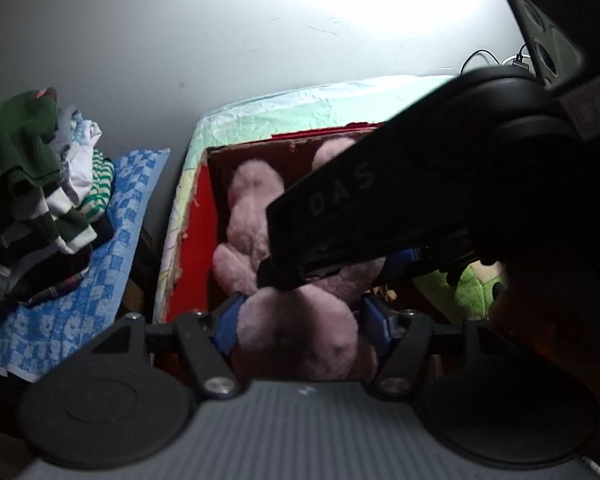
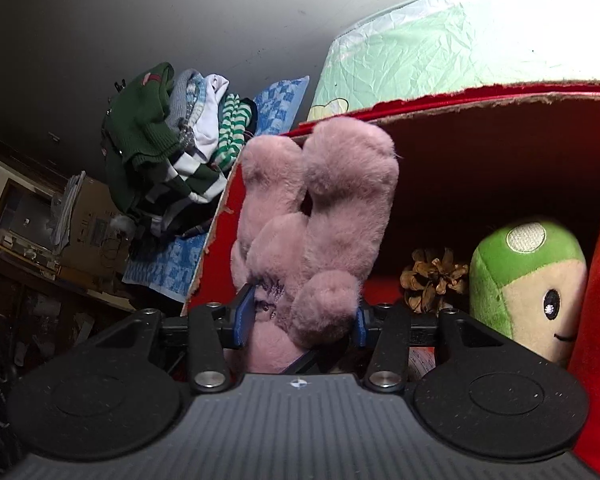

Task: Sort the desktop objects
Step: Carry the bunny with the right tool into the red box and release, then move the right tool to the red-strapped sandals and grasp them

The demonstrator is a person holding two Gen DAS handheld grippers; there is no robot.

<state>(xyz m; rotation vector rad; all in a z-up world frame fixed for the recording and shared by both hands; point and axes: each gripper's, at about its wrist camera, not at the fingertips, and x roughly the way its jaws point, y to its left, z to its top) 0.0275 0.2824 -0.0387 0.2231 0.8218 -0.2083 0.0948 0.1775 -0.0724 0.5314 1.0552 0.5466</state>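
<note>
Plush rabbit (image 2: 320, 236), pink and fluffy, sits at the left end of the red box (image 2: 480, 98), its long ears rising past the box's torn rim, and both grippers pinch it: the right gripper (image 2: 300, 320) presses its blue pads into the toy's lower body, while the left gripper (image 1: 304, 324) squeezes another rounded part. Inside the box, right of the rabbit, lie a pine cone (image 2: 434, 280) and a green doll (image 2: 528, 284); left of the box, folded clothes (image 2: 168, 152) are piled on a blue checked towel (image 1: 112, 240).
</note>
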